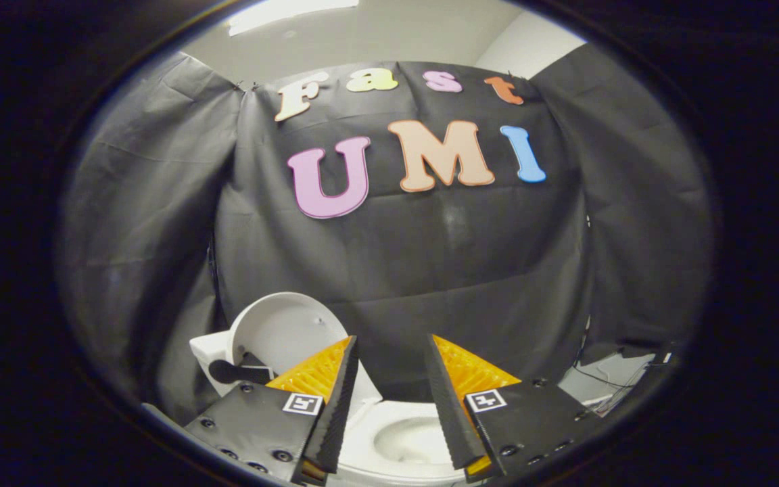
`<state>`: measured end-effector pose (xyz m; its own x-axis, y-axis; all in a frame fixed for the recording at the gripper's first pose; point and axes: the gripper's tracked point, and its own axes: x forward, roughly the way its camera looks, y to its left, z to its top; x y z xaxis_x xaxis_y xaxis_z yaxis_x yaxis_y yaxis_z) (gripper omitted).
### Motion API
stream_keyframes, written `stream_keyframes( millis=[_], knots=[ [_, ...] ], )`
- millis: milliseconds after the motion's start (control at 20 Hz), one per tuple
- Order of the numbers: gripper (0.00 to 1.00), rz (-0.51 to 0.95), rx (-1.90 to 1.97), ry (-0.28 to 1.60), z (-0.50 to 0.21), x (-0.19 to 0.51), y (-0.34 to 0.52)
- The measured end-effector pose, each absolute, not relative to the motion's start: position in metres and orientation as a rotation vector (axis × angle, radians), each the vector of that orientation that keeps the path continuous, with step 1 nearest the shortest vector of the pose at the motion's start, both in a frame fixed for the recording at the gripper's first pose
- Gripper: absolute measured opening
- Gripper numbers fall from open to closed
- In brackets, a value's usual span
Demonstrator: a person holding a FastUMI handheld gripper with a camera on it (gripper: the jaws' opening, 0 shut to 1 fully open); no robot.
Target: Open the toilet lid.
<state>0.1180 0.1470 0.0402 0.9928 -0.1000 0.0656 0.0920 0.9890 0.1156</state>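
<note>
Both fingers point(335, 399) of the gripper point(389, 399) stand spread wide apart, with nothing held between them; their black ribbed inner faces are bare and their orange backs point outward. Each finger's black mount carries a small square black-and-white marker.

Below and between the fingers sits the white toilet bowl point(406, 439). Its rim curves across the gap, and the basin inside looks white and smooth, with no object visible in it; whether water stands there cannot be told. The right finger crosses over the bowl's right side, the left finger over its left side.

Toilet lid point(281, 331) is raised, standing upright behind the left finger, its round white underside facing the camera and leaning back toward the white tank point(208, 358) at its left. A dark curved piece point(237, 372) lies across the lid's lower part, just beside the left finger's mount.

Beyond the right finger, thin cables point(599, 379) trail over a pale floor.
</note>
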Motion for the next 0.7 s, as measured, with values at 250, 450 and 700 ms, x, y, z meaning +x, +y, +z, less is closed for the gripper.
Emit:
stream_keyframes(
  millis=[250, 450, 700],
  knots=[
    [0.63, -0.004, 0.164, -0.02, 0.016, 0.099, 0.098],
    [0.64, 0.007, 0.119, 0.027, -0.003, 0.089, 0.064],
    [0.65, 0.02, 0.004, 0.122, -0.028, 0.073, 0.03]
  ],
)
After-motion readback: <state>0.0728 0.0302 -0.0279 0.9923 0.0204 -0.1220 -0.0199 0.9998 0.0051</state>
